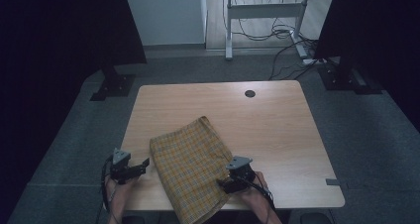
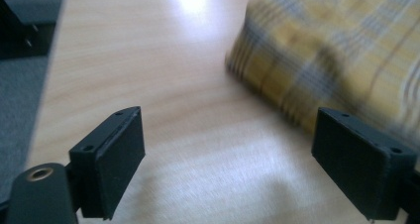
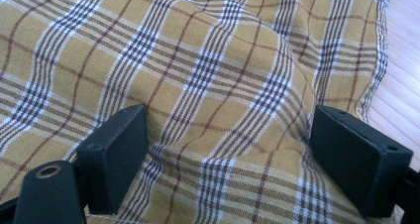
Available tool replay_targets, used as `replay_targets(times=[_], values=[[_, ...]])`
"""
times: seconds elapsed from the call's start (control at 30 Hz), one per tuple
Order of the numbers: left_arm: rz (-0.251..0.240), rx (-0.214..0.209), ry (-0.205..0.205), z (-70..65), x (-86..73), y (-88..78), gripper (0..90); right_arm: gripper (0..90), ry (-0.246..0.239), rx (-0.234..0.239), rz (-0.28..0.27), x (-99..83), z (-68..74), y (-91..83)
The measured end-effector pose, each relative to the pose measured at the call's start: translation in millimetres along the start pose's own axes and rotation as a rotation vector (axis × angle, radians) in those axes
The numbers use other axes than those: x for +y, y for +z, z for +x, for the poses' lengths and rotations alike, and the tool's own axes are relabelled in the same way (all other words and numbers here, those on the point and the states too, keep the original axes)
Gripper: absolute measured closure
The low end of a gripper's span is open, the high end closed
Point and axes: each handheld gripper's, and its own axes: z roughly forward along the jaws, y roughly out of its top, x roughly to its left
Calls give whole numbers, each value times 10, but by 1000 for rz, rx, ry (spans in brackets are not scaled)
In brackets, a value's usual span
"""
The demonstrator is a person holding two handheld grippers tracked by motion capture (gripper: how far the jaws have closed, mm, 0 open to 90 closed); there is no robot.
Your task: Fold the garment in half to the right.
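A yellow plaid cloth (image 1: 190,164) lies folded on the wooden table (image 1: 257,130), and its near end hangs over the front edge. My left gripper (image 1: 144,163) rests just left of the cloth, open, jaws pointing at its left edge. In the left gripper view the jaws (image 2: 228,159) stand wide over bare table (image 2: 173,85), with the cloth (image 2: 337,40) ahead to the right, untouched. My right gripper (image 1: 223,183) sits at the cloth's right edge near the front. Its jaws (image 3: 228,154) stand wide over the rumpled cloth (image 3: 208,60), a low fold rising between them.
A dark cable hole (image 1: 249,93) is set in the far part of the tabletop. Black stands rise at the left (image 1: 113,83) and right (image 1: 346,75) behind the table. A desk frame with loose cables (image 1: 277,33) stands farther back on grey carpet.
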Motion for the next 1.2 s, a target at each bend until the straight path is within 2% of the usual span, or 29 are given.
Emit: replay_targets(times=[0.07,0.13,0.23,0.27,0.3,0.37,0.4,0.43,0.47,0.5,0.53,0.57,0.6,0.67,0.77,0.9,1.2], values=[[6,2,31,-49,8,16,137,153,16,-21,4,-21,-30,-29],[41,-8,57,-103,18,49,137,153,34,-42,7,-42,-52,-57],[93,17,138,-199,26,95,139,152,55,-72,15,-70,-65,-100],[93,17,138,-199,26,95,140,152,55,-72,15,-70,-65,-100],[101,9,165,-239,31,112,143,149,53,-92,31,-72,-43,-140],[104,-7,169,-260,36,121,143,147,15,-95,41,-53,-13,-188],[104,-7,169,-260,36,121,144,147,15,-95,41,-53,-13,-188],[109,-30,168,-268,40,128,145,140,-45,-69,15,-22,7,-271],[109,-30,168,-268,40,128,145,140,-45,-69,15,-22,7,-271],[113,-47,165,-274,43,135,147,131,-64,-10,-24,-10,-18,-327],[113,-47,165,-274,43,135,147,117,-68,21,-32,-11,-33,-331],[119,-64,161,-276,47,142,148,95,-80,61,-28,-19,-52,-315],[123,-75,150,-274,49,149,148,88,-96,80,-17,-33,-62,-282],[133,-91,136,-266,54,158,147,72,-134,77,-3,-72,-62,-193],[133,-92,136,-271,55,160,146,70,-160,43,-4,-91,-18,-124],[137,-87,133,-285,60,171,128,92,-124,22,27,-61,-4,-122],[139,-84,128,-295,60,174,118,142,-15,-52,7,-116,4,-150]])
